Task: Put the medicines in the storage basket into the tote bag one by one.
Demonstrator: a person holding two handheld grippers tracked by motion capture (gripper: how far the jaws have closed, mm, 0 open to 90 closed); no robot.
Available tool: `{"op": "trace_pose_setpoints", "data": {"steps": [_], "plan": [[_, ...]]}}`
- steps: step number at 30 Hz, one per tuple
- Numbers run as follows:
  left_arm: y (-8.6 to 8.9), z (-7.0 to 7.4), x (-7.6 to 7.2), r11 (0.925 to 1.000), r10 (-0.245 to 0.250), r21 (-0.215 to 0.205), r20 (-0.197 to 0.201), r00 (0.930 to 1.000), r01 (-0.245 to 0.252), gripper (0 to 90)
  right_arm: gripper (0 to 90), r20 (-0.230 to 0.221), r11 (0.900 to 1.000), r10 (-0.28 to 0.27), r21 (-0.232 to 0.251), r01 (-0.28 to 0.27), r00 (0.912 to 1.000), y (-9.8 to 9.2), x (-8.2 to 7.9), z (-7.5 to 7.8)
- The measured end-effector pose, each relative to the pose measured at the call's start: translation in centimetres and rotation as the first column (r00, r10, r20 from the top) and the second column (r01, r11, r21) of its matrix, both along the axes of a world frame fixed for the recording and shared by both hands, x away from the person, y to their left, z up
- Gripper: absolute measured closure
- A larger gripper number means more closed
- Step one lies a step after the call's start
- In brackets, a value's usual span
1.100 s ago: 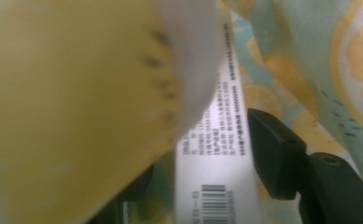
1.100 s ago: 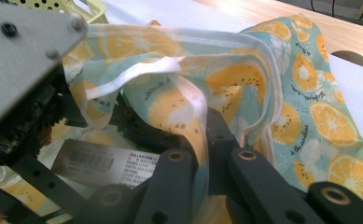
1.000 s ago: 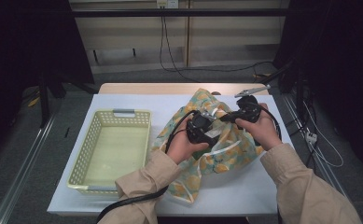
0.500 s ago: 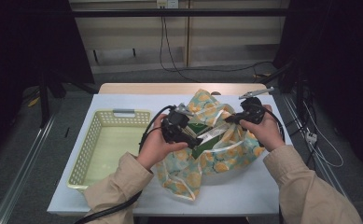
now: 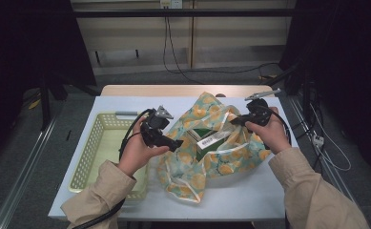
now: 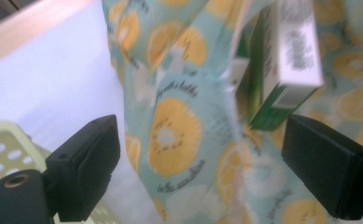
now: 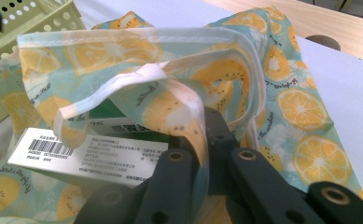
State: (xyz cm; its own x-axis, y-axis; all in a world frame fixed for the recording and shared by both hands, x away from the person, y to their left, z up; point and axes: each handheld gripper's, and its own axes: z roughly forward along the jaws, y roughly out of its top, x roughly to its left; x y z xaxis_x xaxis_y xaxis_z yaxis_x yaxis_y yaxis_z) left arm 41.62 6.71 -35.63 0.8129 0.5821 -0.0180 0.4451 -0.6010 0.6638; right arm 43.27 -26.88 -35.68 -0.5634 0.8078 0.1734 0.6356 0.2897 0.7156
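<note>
High view: right tongs (image 5: 236, 121) pinch the bag (image 5: 207, 162) rim; left tongs (image 5: 173, 143), just opened wide and empty, hover beside it.

Beyond the left gripper (image 5: 166, 138) and right gripper (image 5: 238, 121), a wooden table edge (image 5: 173, 90) meets grey floor (image 5: 221, 76), beige wall panels (image 5: 140, 36), trailing cables (image 5: 166, 40) and dark curtains (image 5: 30, 43).

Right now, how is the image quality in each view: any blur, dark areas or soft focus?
High view: table evenly lit, surroundings dark, sharp enough to show the box label. Left gripper view: the fruit-print bag and green-and-white box are smeared with blur. Right gripper view: bag hem and barcode label crisp, the right gripper close and soft.
</note>
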Motion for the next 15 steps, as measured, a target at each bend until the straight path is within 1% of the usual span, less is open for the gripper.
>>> {"op": "trace_pose_setpoints", "data": {"steps": [1,3,5,6,7,9,13,14,15], "plan": [[-0.1,-0.3,0.1,0.9999,-0.002,0.015,-0.01,0.9999,0.003,12.9,89.0,0.001,1.0,0.0,0.0,0.0,1.0,0.0,0.0,0.0],[-0.2,-0.8,0.4,0.9996,0.0,0.029,-0.026,0.9997,0.001,16.1,89.0,0.001,1.0,0.001,-0.001,-0.001,1.0,0.0,0.0,0.0],[-0.3,-1.3,0.6,0.9993,0.019,0.033,-0.034,0.9993,-0.018,17.3,89.0,-0.001,1.0,0.002,0.001,-0.002,1.0,0.0,0.0,0.0],[-0.3,-1.5,0.7,0.999,0.014,0.043,-0.04,0.9991,-0.013,21.2,89.0,0.0,1.0,0.001,0.0,-0.001,1.0,-0.1,0.0,0.1],[-0.4,-1.7,0.8,0.9992,0.019,0.037,-0.044,0.9988,-0.017,25.3,89.0,0.001,1.0,0.001,-0.001,-0.001,1.0,-0.1,0.0,0.1],[-0.5,-2.1,1.1,0.9984,0.031,0.048,-0.046,0.9985,-0.028,29.7,89.0,0.003,1.0,0.002,0.001,-0.002,1.0,-0.2,0.0,0.3],[-0.7,-2.5,1.5,0.998,0.045,0.047,-0.057,0.9974,-0.043,48.9,89.0,0.009,1.0,0.006,0.005,-0.006,0.9999,-0.1,-0.1,0.4],[-0.7,-2.6,1.6,0.9982,0.051,0.036,-0.06,0.9969,-0.049,54.1,89.0,0.011,1.0,0.01,0.006,-0.01,0.9999,-0.1,-0.1,0.4],[-0.7,-2.6,1.7,0.9981,0.054,0.034,-0.065,0.9965,-0.051,59.0,89.0,0.012,1.0,0.01,0.007,-0.01,0.9999,-0.1,-0.2,0.4]]}}
